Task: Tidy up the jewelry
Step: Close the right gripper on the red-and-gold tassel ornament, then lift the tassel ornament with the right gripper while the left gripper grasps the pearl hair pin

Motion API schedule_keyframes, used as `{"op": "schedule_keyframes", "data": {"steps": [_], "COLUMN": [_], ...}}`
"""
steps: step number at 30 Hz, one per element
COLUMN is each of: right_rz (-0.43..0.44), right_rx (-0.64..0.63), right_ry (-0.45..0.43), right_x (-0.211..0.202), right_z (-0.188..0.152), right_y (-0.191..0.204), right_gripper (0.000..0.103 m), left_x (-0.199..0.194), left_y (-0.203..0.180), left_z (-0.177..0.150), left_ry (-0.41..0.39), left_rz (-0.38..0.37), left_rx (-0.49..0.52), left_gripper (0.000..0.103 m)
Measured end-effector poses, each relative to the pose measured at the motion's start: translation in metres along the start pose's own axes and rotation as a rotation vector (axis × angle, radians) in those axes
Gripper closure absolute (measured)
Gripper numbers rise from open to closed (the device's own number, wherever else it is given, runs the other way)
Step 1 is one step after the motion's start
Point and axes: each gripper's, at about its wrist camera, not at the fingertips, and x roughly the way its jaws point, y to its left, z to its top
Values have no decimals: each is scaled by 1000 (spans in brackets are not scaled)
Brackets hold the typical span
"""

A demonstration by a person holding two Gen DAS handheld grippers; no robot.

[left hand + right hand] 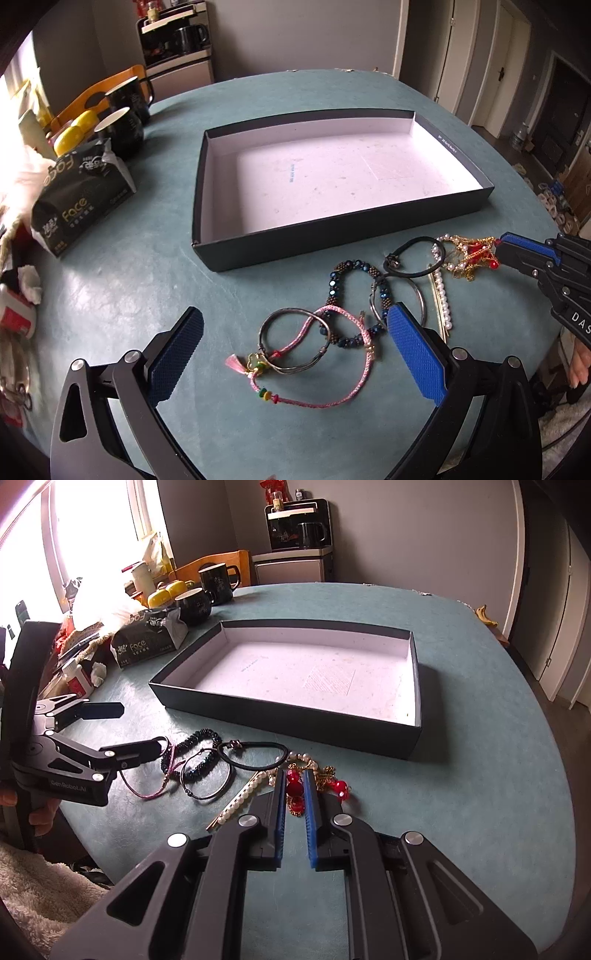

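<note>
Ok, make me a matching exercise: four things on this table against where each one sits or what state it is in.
Things:
1. box
2. red bead chain
3. pink cord
4. tissue pack

Places or states:
A. beside the black mugs
B. on the table in front of the wide-open left claw
C. nothing inside it
D. between the fingers of the right claw

Pairs: 1-C, 2-D, 3-B, 4-A
</note>
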Motion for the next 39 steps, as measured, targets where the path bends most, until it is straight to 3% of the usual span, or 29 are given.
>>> {"op": "schedule_keyframes", "data": {"steps": [7, 17, 22, 26, 30, 39], "right_rz": [25, 32, 29, 30, 30, 43], "right_rx": [5, 20, 29, 41, 44, 63], "right_ry": [-70, -163, -185, -187, -197, -189], "right_x": [-19, -49, -56, -57, -60, -55], "right_z": [18, 35, 36, 34, 34, 31], "right_y": [-3, -13, -21, -26, -27, -31], "right_gripper": [94, 94, 94, 94, 94, 94], "left_x": [-1, 17, 24, 28, 32, 45], "left_y": [-20, -47, -57, -66, -73, -90], "left_z": [10, 15, 17, 20, 22, 23], "left_ry": [-48, -34, -35, -33, -29, 12], "left_rz": [-81, -177, -179, -200, -207, -235], "left_rx": [89, 194, 237, 284, 317, 385], "left_gripper": [2, 4, 8, 35, 49, 69]}}
